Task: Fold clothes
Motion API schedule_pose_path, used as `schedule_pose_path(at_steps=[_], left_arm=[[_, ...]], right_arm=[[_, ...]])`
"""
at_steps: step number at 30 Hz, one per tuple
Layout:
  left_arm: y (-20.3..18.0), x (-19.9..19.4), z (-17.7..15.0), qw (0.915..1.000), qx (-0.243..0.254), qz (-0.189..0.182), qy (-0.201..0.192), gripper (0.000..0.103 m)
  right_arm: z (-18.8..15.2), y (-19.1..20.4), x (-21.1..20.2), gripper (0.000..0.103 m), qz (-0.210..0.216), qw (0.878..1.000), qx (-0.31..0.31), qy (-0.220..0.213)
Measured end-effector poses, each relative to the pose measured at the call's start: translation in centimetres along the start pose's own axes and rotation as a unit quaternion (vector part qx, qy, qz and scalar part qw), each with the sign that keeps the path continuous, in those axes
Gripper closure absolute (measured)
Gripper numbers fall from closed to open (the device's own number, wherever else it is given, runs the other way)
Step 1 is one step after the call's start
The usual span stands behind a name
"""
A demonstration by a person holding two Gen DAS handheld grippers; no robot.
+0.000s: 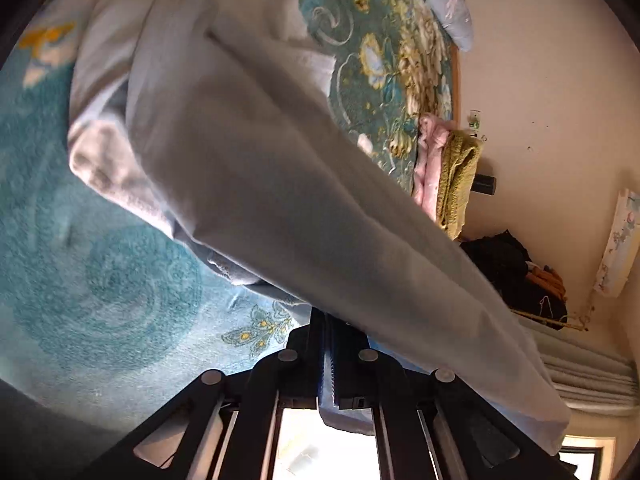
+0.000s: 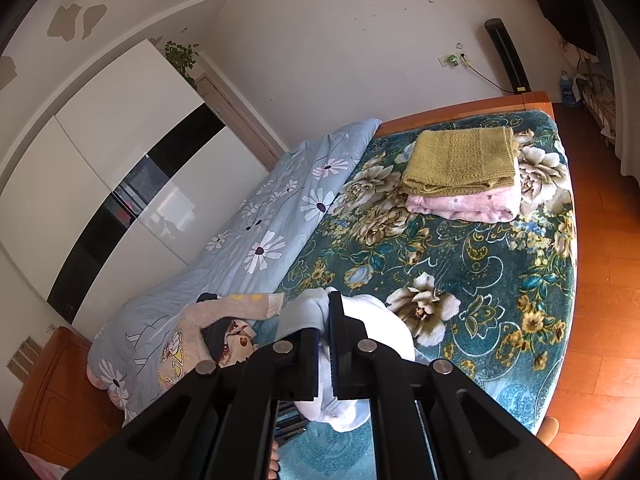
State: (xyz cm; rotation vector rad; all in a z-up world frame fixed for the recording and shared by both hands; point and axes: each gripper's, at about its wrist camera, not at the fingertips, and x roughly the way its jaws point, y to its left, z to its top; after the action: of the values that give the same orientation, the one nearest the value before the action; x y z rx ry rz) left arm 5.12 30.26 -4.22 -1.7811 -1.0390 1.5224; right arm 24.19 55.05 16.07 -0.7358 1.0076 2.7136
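A pale blue-grey garment (image 1: 248,152) stretches from my left gripper (image 1: 329,344) up across the left wrist view, lifted above the teal floral blanket (image 1: 100,280). My left gripper is shut on its edge. In the right wrist view my right gripper (image 2: 326,320) is shut on another bunched part of the same pale blue garment (image 2: 380,320), held over the bed. A folded olive knit (image 2: 460,160) rests on a folded pink garment (image 2: 472,204) at the bed's far end. A beige cartoon-print sweater (image 2: 208,328) lies at the left beside the garment.
A light blue daisy-print duvet (image 2: 272,232) runs along the bed's left side. The bed has an orange wooden frame (image 2: 460,110), with wooden floor (image 2: 600,280) on the right. A white and black wardrobe (image 2: 112,184) stands beyond the duvet. Dark clothes (image 1: 504,268) are piled by the wall.
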Motion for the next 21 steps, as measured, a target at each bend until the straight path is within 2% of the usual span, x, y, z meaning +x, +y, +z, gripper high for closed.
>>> schedule_pose_path(at_steps=[2,5,8,11,14,16,19,21], left_arm=[[-2.1,-3.9,1.3,0.9979,0.048,-0.014,-0.04,0.101],[-4.9,-9.9,3.4,0.9867,0.122,-0.039,-0.1,0.101],[-8.1,-15.5,4.6,0.9678,0.187,-0.073,-0.152,0.101],[-12.4,-19.8,4.6,0.9417,0.252,-0.103,-0.198,0.101],[-14.4,-23.4,2.4,0.9196,0.302,-0.117,-0.223,0.101],[-14.8,-25.4,0.8,0.9088,0.322,-0.128,-0.232,0.101],[-14.5,-28.2,-1.2,0.8962,0.345,-0.146,-0.238,0.101],[-14.7,-29.9,-2.6,0.8917,0.36,-0.15,-0.229,0.101]], right_arm=[[0.2,-0.2,-0.6,0.099,0.003,1.0,0.003,-0.007],[0.6,0.4,-1.5,0.099,0.016,1.0,-0.006,-0.016],[1.0,2.3,-2.7,0.099,0.031,0.998,-0.039,-0.032],[1.4,4.5,-4.3,0.099,0.044,0.995,-0.077,-0.051],[1.2,6.2,-6.2,0.099,0.061,0.99,-0.103,-0.07],[0.9,6.8,-7.8,0.099,0.077,0.988,-0.108,-0.082],[0.4,7.5,-10.5,0.099,0.102,0.983,-0.115,-0.096],[0.0,8.1,-12.4,0.099,0.112,0.981,-0.123,-0.099]])
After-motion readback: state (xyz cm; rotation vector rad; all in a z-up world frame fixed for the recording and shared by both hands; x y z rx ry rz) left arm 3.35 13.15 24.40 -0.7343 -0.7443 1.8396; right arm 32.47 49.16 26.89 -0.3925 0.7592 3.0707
